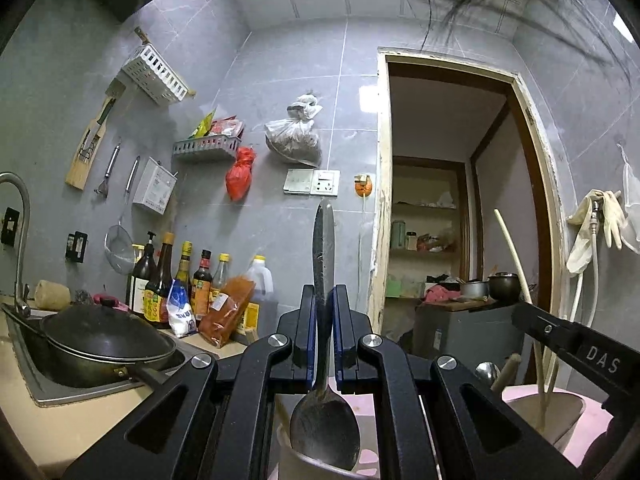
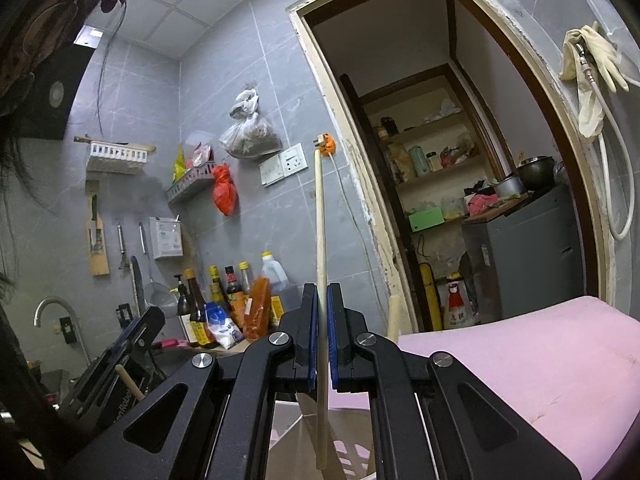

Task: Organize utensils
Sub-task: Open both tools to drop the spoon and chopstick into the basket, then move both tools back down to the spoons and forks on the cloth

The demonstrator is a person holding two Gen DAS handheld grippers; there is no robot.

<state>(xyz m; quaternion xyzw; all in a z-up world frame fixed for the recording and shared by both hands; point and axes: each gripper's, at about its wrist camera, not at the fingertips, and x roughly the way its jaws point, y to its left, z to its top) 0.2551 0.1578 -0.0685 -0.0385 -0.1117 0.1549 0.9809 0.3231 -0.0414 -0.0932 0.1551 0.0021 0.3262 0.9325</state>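
Observation:
My left gripper (image 1: 324, 300) is shut on the handle of a metal spoon (image 1: 325, 428). The handle points up and the bowl hangs down over a white cup (image 1: 292, 460). My right gripper (image 2: 320, 300) is shut on a pale chopstick (image 2: 320, 240) held upright, its lower end down in a pale holder (image 2: 352, 440). In the left wrist view the right gripper's body (image 1: 572, 344) shows at right, above a beige holder (image 1: 548, 412) with chopsticks (image 1: 512, 248) and a spoon (image 1: 487, 374). The left gripper's body shows in the right wrist view (image 2: 116, 360).
A sink (image 1: 44, 392) with a black wok (image 1: 108, 340) and a tap (image 1: 18, 240) lies at left. Sauce bottles (image 1: 176, 284) line the counter by the wall. A pink surface (image 2: 520, 360) lies at right. An open doorway (image 1: 452, 220) leads to shelves.

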